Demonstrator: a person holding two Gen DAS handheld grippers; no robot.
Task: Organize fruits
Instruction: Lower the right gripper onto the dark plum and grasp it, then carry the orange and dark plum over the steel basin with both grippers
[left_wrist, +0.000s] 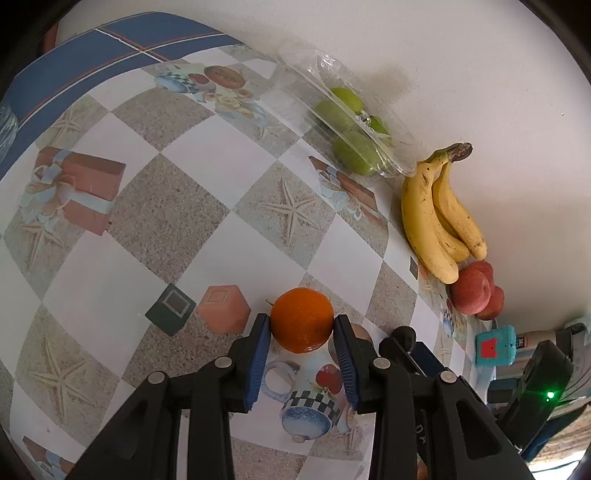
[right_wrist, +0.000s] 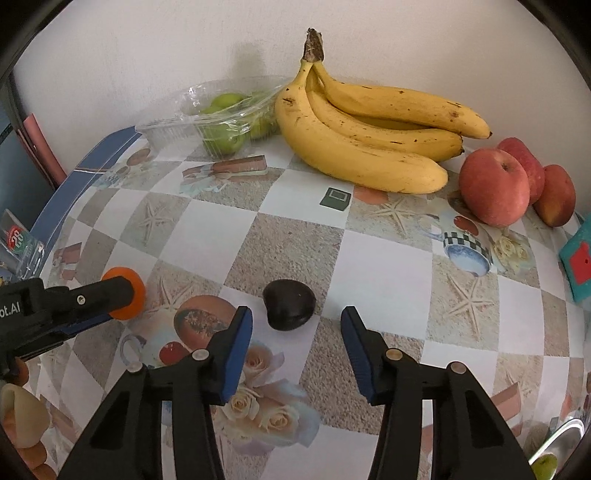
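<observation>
the left tool (left_wrist: 301, 325) is clenched on the orange (left_wrist: 301, 319), lifted to be sorted, while the right tool (right_wrist: 297, 325) is released around the dark fruit (right_wrist: 289, 303) at its 12 o'clock on the bench (right_wrist: 388, 280), likely for pickup.

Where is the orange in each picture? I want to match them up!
Left wrist view: the orange sits low in the middle, pinched between the left gripper's blue pads.
Right wrist view: the orange peeks out at the far left, half hidden behind the left gripper's fingers.
Shared landmark: the banana bunch against the white wall.
</observation>
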